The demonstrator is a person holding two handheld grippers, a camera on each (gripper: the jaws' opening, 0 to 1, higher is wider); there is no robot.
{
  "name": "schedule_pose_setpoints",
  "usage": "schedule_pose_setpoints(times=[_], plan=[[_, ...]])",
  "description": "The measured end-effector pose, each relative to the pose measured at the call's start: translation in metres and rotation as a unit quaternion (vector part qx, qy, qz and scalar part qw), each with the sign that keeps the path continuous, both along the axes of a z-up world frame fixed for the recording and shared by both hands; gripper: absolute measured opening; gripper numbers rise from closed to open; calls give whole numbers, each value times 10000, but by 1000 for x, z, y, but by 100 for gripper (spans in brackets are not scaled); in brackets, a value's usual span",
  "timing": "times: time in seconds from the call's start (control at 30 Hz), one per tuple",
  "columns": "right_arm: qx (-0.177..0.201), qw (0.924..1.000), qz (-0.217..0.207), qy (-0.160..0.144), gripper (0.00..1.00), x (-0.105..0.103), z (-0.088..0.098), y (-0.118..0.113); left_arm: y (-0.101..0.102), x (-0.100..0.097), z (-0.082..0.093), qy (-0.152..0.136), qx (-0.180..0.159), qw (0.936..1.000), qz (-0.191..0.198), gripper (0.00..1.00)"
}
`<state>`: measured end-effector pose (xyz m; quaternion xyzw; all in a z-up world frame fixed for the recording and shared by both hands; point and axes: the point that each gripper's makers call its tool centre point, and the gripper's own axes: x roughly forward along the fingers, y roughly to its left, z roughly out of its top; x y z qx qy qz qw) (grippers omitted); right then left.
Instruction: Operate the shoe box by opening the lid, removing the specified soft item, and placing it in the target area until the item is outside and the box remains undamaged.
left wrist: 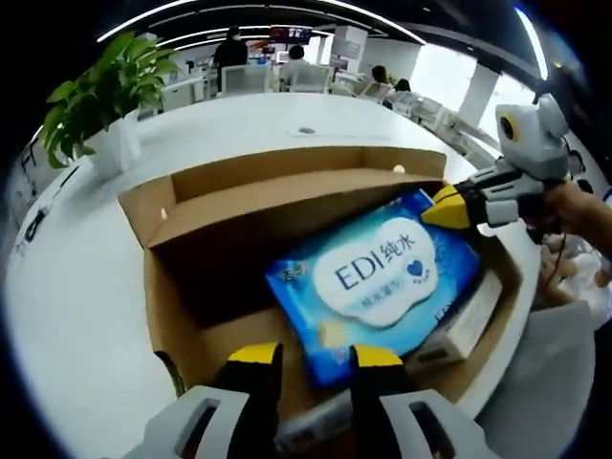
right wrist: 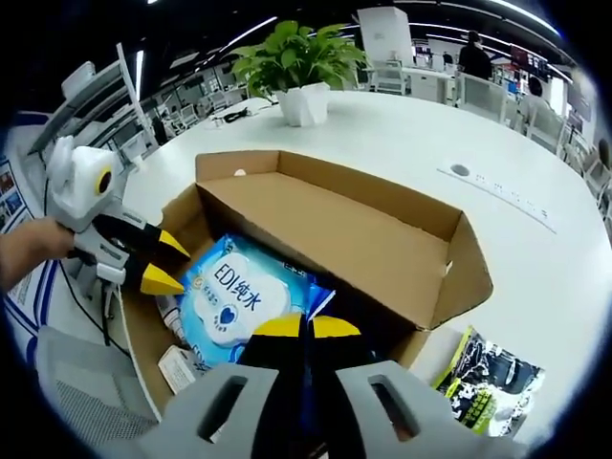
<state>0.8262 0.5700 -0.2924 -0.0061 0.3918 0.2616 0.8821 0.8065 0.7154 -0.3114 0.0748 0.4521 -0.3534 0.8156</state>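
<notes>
Blue wipes pack (right wrist: 234, 301), clamped by right gripper (right wrist: 306, 327)

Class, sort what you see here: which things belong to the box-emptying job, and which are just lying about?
Job:
shoe box, lid open
blue wipes pack inside it
left gripper
right gripper, shut on the pack's corner

Lying about:
potted plant
black-and-white packet on the table
white carton in the box
</notes>
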Motion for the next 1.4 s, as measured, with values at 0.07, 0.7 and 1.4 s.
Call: schedule_pose_setpoints(times=[0.07, 0.7, 1.4], plan=[[5, 10000, 4, 9, 0, 0, -1, -1, 0, 0, -5, 135, -16, 9999, 72, 27], [82, 10000, 0, -53, 0, -1, -3, 0, -9, 4, -21, 456, -206, 9982, 345, 11], [173, 9997, -165, -48, 0, -3, 2, -2, -10, 6, -14, 315, -142, 9985, 416, 0]])
